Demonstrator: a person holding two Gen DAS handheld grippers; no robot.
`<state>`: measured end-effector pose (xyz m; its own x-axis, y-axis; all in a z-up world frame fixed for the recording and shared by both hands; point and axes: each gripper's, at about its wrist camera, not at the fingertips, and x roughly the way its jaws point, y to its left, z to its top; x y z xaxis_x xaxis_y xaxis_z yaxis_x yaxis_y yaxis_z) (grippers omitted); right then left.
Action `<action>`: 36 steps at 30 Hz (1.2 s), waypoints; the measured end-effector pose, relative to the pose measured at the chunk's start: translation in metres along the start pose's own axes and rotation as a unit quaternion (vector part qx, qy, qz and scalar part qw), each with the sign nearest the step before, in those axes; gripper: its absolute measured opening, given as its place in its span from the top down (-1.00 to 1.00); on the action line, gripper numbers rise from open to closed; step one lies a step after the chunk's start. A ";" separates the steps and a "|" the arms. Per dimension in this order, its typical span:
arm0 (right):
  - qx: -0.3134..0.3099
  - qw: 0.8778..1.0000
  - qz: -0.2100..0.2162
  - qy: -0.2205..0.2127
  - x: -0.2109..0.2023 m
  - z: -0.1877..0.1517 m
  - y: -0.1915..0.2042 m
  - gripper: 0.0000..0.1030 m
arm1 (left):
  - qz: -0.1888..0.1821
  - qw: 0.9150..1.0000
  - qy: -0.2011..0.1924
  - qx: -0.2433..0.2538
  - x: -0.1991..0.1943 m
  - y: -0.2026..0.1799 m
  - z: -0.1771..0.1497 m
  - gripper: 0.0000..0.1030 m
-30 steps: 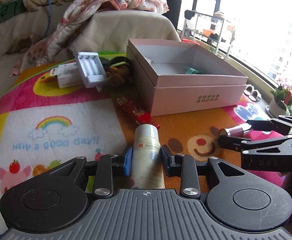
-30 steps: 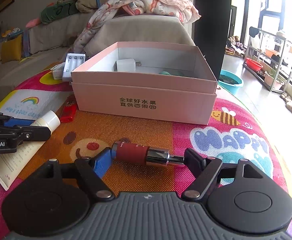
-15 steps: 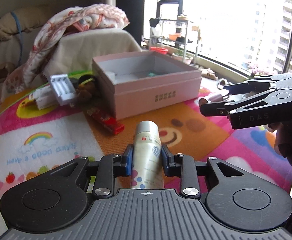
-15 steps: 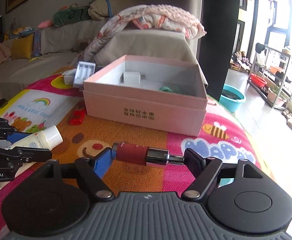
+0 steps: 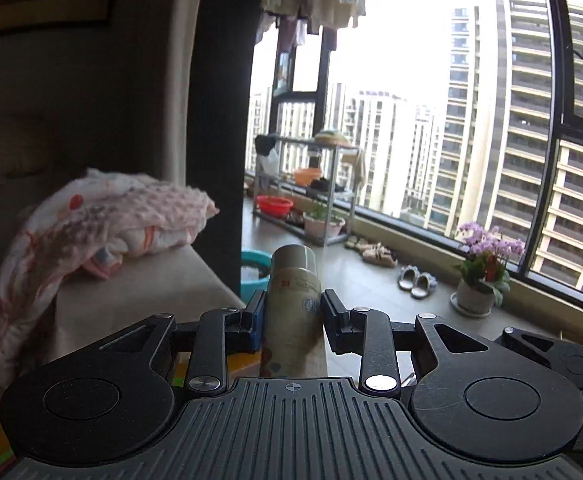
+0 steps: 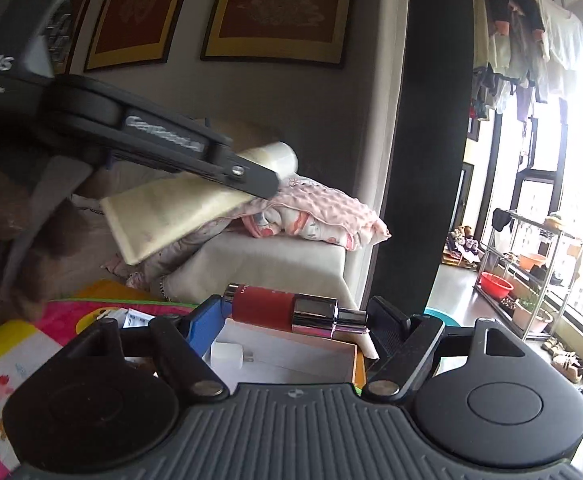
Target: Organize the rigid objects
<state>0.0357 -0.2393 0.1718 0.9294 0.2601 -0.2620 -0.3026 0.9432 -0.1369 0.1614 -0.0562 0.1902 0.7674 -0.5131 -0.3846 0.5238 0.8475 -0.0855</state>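
My left gripper (image 5: 292,312) is shut on a white cream tube (image 5: 293,300), held high and pointing toward the window. The tube (image 6: 195,204) and the left gripper's fingers (image 6: 227,170) also show at upper left in the right wrist view. My right gripper (image 6: 297,316) is shut on a red and silver lipstick (image 6: 287,312), held crosswise just above the open pink box (image 6: 291,360). A white charger plug (image 6: 227,358) lies inside the box.
The colourful play mat (image 6: 23,356) lies lower left with a white battery charger (image 6: 135,316) on it. A sofa end (image 6: 275,256) with a pink blanket (image 6: 323,216) stands behind. A flower pot (image 5: 479,292), slippers and a metal rack (image 5: 315,184) are by the window.
Both grippers have risen and tilted upward with their objects. The left one now faces the window, the mat out of its view. The right one now hovers over the pink box.
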 end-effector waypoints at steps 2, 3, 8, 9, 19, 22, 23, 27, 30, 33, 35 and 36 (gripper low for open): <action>0.012 0.999 0.029 0.032 0.022 -0.004 0.004 -0.53 | 0.013 1.000 0.023 -0.009 0.017 0.009 -0.019 0.36; 0.019 0.998 0.041 0.054 0.030 -0.009 0.005 -0.53 | 0.013 0.999 0.024 -0.017 0.018 0.014 -0.030 0.36; 0.022 0.991 0.073 0.106 0.033 -0.051 0.009 -0.53 | 0.025 0.997 0.026 -0.061 -0.005 0.044 -0.087 0.36; 0.017 0.991 0.072 0.114 0.032 -0.059 0.010 -0.53 | 0.033 0.997 0.030 -0.067 -0.011 0.050 -0.097 0.36; 0.009 0.983 0.067 0.173 0.021 -0.114 0.027 -0.53 | 0.173 0.974 0.010 -0.144 -0.084 0.103 -0.169 0.37; 0.002 0.982 0.072 0.174 0.022 -0.110 0.035 -0.53 | 0.209 0.967 -0.001 -0.143 -0.091 0.116 -0.172 0.37; 0.001 0.982 0.075 0.172 0.022 -0.105 0.038 -0.53 | 0.215 0.965 -0.006 -0.153 -0.094 0.121 -0.174 0.37; 0.002 0.982 0.080 0.171 0.031 -0.077 0.043 -0.53 | 0.208 0.960 -0.025 -0.187 -0.099 0.137 -0.180 0.37; 0.002 0.981 0.091 0.172 0.051 -0.045 0.050 -0.52 | 0.203 0.959 -0.030 -0.198 -0.097 0.152 -0.178 0.37; 0.023 0.975 0.119 0.187 0.090 -0.004 0.059 -0.53 | 0.197 0.955 -0.034 -0.218 -0.089 0.173 -0.174 0.37; 0.048 0.966 0.135 0.215 0.130 0.019 0.069 -0.52 | 0.192 0.954 -0.033 -0.226 -0.080 0.188 -0.171 0.37; 0.057 0.962 0.138 0.229 0.149 0.028 0.074 -0.52 | 0.190 0.954 -0.030 -0.230 -0.075 0.196 -0.169 0.37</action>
<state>0.1576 -0.1248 0.1488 0.6190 0.4095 -0.6702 -0.4742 0.8751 0.0966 0.1435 0.1713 0.0467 0.8964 -0.1517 -0.4165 -0.0036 0.9371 -0.3491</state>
